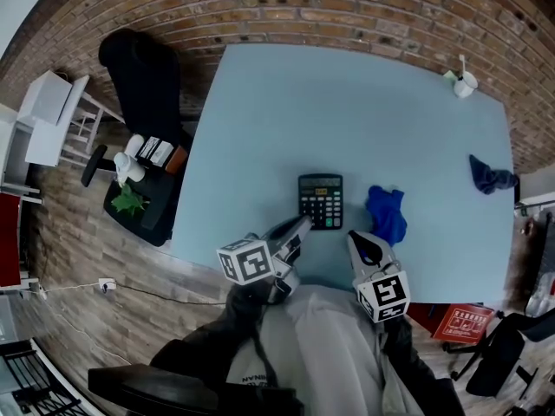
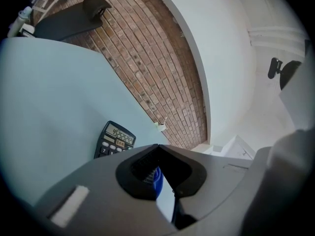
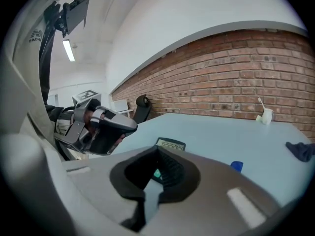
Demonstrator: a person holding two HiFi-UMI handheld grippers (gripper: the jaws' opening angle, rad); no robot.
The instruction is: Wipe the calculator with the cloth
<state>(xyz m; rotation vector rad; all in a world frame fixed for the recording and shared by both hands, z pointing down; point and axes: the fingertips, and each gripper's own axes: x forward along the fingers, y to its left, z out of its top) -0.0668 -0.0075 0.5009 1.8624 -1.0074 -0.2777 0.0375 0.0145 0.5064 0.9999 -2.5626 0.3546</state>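
Pale blue tabletop (image 1: 364, 120) spreads out ahead of you, with a red brick wall (image 1: 329, 7) behind it. The black calculator (image 1: 320, 200) lies flat near the table's near edge, keys up, its display end turned away from you. Just to its right, with a narrow strip of table between them, the blue cloth (image 1: 386, 213) lies crumpled on the surface.

Your left gripper (image 1: 301, 225) points at the calculator's near left corner, its tips just beside the casing; whether they touch it cannot be made out. Its jaws are pressed together and hold nothing. In the left gripper view the calculator shows just past the closed tips, and a sliver of the blue cloth shows through the gap below them.

Your right gripper (image 1: 362, 241) sits just short of the cloth's near end. Its jaws also meet tip to tip and are empty; the cloth is not between them.

Farther off, a second, darker blue cloth (image 1: 491, 176) lies bunched at the table's right edge. A small white cup (image 1: 465, 83) with a stick in it stands near the far right corner. A black office chair (image 1: 143, 76) stands off the table's left side.
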